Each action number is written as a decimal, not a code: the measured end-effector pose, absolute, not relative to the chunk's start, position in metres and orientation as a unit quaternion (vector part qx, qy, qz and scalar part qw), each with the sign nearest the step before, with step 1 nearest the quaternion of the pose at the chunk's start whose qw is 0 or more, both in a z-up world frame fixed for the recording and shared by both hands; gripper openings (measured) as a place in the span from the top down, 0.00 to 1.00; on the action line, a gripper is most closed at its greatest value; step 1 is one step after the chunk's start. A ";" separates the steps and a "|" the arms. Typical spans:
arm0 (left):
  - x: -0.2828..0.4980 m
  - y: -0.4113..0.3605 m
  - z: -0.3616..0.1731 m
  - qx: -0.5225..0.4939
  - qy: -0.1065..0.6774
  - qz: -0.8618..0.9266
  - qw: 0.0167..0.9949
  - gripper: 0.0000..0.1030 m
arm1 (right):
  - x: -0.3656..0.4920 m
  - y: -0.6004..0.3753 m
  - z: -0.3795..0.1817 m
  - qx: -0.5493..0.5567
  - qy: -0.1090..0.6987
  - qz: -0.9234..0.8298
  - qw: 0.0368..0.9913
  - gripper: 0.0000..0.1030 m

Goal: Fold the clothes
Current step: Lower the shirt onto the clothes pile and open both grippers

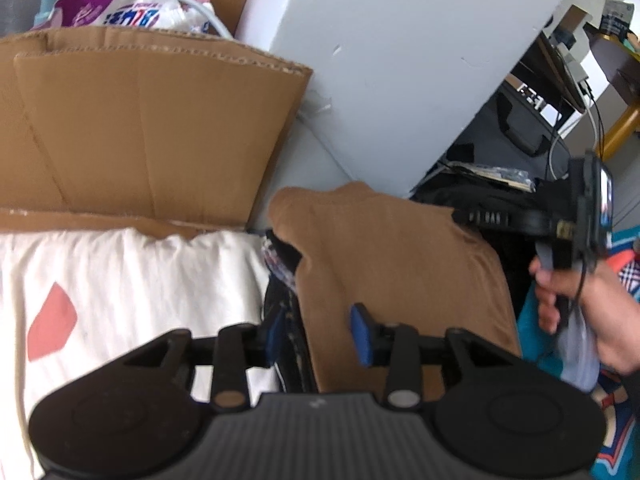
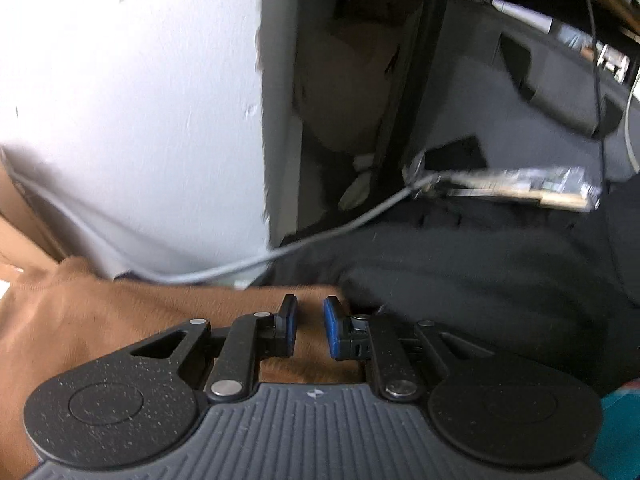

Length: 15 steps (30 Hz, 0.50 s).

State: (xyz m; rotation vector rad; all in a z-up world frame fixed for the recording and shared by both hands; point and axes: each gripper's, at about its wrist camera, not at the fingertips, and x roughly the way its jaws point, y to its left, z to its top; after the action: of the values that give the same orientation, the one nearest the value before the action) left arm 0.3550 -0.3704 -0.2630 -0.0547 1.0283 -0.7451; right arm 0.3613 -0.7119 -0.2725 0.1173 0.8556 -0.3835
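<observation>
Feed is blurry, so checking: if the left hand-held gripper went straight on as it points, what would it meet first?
Probably the brown garment; the left hand-held gripper has nothing between its fingers. Depth is unclear.

My claws are black with blue pads [image 1: 362, 334]. The garment [image 1: 400, 264] before me is plain tan-brown; the cloth [image 1: 132, 280] beside it is white with a coral-pink patch. The cardboard [image 1: 140, 120] is brown, the board [image 1: 400, 60] pale grey.
</observation>
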 end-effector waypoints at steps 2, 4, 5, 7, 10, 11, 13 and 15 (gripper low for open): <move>0.349 -0.366 -0.265 -0.027 0.481 -0.349 0.804 0.58 | 0.356 -0.710 -0.264 0.060 0.405 -0.178 0.895 0.80; 0.342 -0.362 -0.267 -0.032 0.483 -0.351 0.802 0.58 | 0.347 -0.708 -0.257 0.062 0.399 -0.168 0.899 0.80; 0.339 -0.360 -0.268 -0.036 0.484 -0.351 0.800 0.58 | 0.342 -0.707 -0.255 0.065 0.397 -0.161 0.901 0.80; 0.334 -0.357 -0.271 -0.043 0.489 -0.353 0.796 0.58 | 0.327 -0.707 -0.255 0.082 0.395 -0.146 0.903 0.80; 0.327 -0.352 -0.278 -0.051 0.498 -0.358 0.788 0.58 | 0.307 -0.695 -0.259 0.077 0.393 -0.126 0.908 0.80; 0.326 -0.351 -0.279 -0.053 0.500 -0.360 0.786 0.59 | 0.301 -0.692 -0.261 0.075 0.394 -0.123 0.908 0.80; 0.323 -0.347 -0.283 -0.064 0.504 -0.361 0.782 0.60 | 0.289 -0.685 -0.264 0.071 0.396 -0.120 0.907 0.80; 0.320 -0.343 -0.287 -0.076 0.509 -0.361 0.778 0.61 | 0.276 -0.679 -0.268 0.068 0.399 -0.117 0.907 0.80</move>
State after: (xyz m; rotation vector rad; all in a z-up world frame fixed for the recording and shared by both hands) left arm 0.3198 -0.3432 -0.2867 -0.1653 1.1001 -0.7808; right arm 0.2762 -0.6789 -0.2679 0.1398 0.8231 -0.2407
